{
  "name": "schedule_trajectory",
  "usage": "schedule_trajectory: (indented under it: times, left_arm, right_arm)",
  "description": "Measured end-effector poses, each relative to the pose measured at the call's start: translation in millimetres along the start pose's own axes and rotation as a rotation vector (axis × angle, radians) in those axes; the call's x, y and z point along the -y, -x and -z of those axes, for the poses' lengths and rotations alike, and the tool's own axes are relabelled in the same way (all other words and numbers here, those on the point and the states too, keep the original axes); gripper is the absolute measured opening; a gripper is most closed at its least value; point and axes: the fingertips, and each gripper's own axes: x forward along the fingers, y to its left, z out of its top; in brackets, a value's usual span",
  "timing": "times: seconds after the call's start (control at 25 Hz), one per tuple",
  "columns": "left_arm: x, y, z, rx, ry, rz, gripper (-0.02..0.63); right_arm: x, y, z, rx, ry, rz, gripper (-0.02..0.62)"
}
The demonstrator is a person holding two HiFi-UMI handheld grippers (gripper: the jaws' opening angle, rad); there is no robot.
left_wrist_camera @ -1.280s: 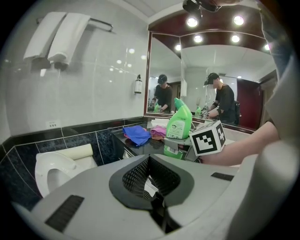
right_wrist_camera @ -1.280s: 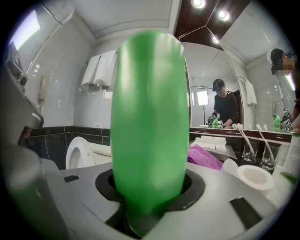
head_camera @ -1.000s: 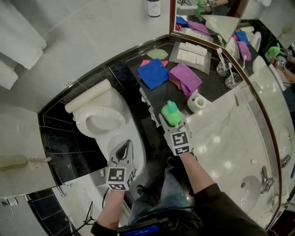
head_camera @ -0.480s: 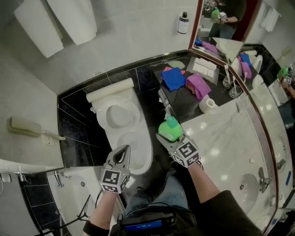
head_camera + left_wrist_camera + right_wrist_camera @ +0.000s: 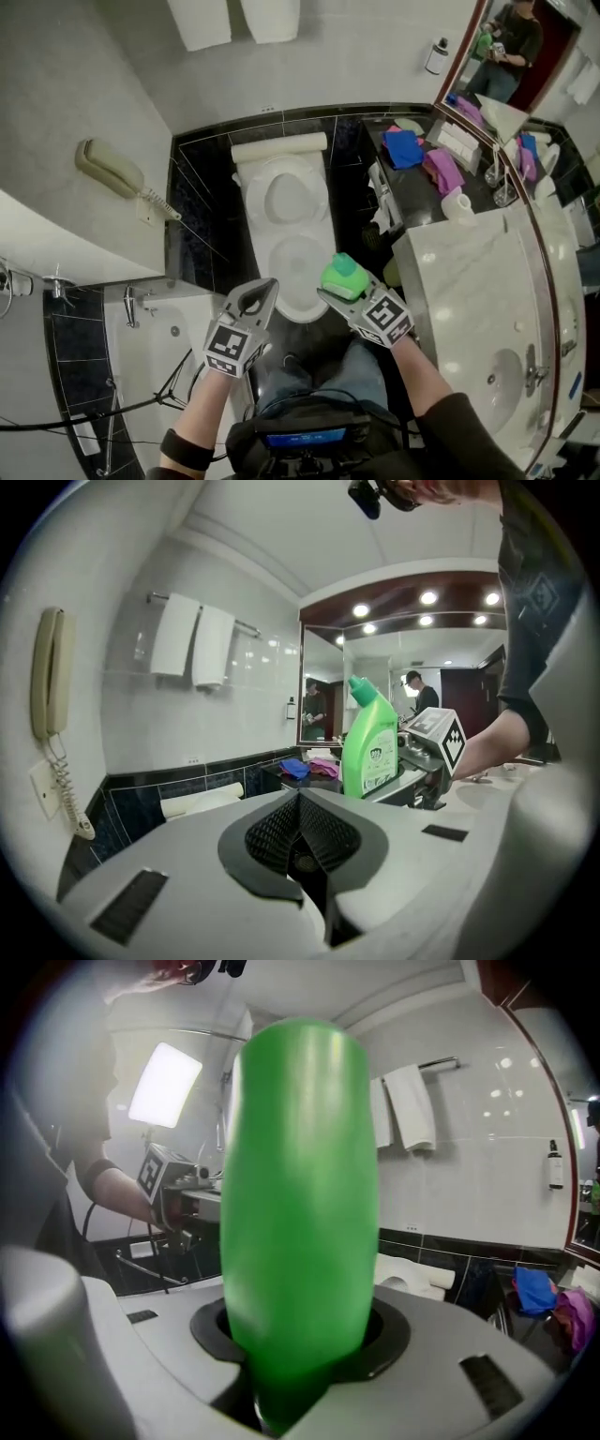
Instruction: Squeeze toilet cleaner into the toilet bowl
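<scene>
My left tongs (image 5: 263, 290) are closed with nothing in them, held out at the near end of the toilet (image 5: 272, 234). Just right of them, my right tongs (image 5: 339, 284) clamp the green bottle (image 5: 343, 272) upright, by the bowl's near rim, with the marble counter (image 5: 469, 281) further right.

- Head view: bright, even light from above; the pale wall (image 5: 375, 56) and the marble counter (image 5: 469, 291) come out near white, with small round glints on the counter's polished top
- The black tiles (image 5: 202, 239) stay dark, and shadow gathers along the lower edge
- Left gripper view: strong fisheye bend, black corners; a row of ceiling spotlights (image 5: 427, 599) glares at upper right
- Right gripper view: a rectangular lamp panel (image 5: 164, 1085) burns out at upper left; the green bottle (image 5: 300, 1204), close to the lens, is blurred with smeared edges; the corners are darkened
</scene>
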Motion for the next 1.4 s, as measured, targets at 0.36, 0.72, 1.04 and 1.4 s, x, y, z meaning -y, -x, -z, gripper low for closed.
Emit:
schedule_trajectory:
  times: [0.36,0.72,1.04,1.4]
  left_arm:
    - [30.1,56.8,-34.9,0.057,0.04,-0.013,0.0]
    - [71.7,68.3,-39.5,0.107,0.053,0.034,0.031]
    - [105.4,81.4,-89.8,0.169,0.112,0.217,0.249]
    - [130.0,88.4,-137.1,0.142,-0.015,0.429,0.265]
  right_arm:
    - [-98.4,-1.2,-21.3,-0.046,0.084,-0.342,0.189]
    - [-131.7,27.3,-5.8,-0.063,0.118,-0.508,0.189]
    - [-151.8,37.4,-17.0,-0.064,0.163,-0.594,0.189]
    - [-160.9,37.4,-21.1,-0.07,0.198,-0.633,0.189]
